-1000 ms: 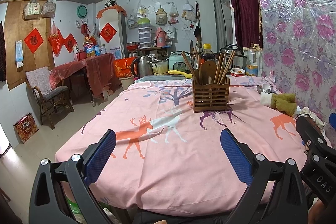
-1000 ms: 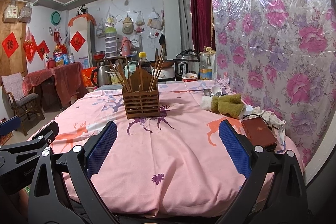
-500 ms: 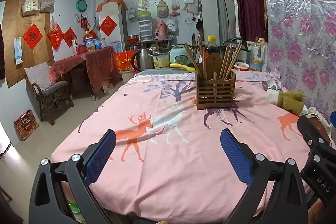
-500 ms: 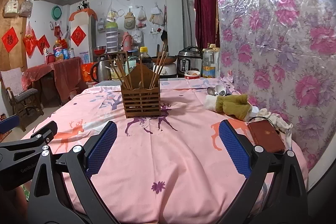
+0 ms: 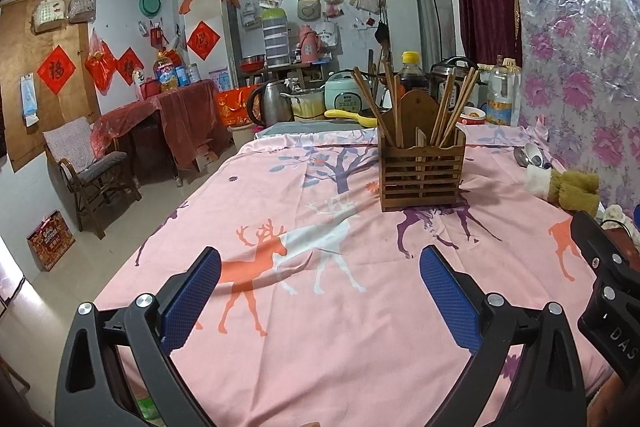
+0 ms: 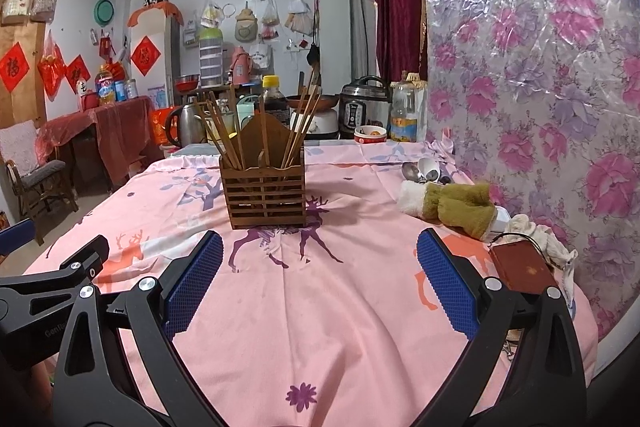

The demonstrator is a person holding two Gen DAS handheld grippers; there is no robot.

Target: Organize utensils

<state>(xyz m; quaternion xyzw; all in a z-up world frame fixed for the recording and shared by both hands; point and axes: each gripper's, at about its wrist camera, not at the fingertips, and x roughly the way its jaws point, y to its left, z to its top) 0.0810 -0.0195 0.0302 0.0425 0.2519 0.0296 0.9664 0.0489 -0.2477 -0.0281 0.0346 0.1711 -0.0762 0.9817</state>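
While both hand-held grippers gape, chopsticks [image 6: 224, 135] in wooden holder [image 6: 264, 197]

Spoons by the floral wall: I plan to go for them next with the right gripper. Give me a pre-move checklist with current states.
1. Right gripper free to grasp: ok, jaws wide open, nothing between them.
2. Left gripper clear of the path: ok, open and empty, low at the near table edge.
3. Loose metal and white spoons visible: ok, lying on the pink deer-print tablecloth beside the wall.
4. Approach path: not ok, the olive and white plush cloth lies right in front of the spoons.
5. Slatted wooden utensil holder upright: ok, wooden chopsticks stand in it.
6. Free compartment for spoons: cannot tell.
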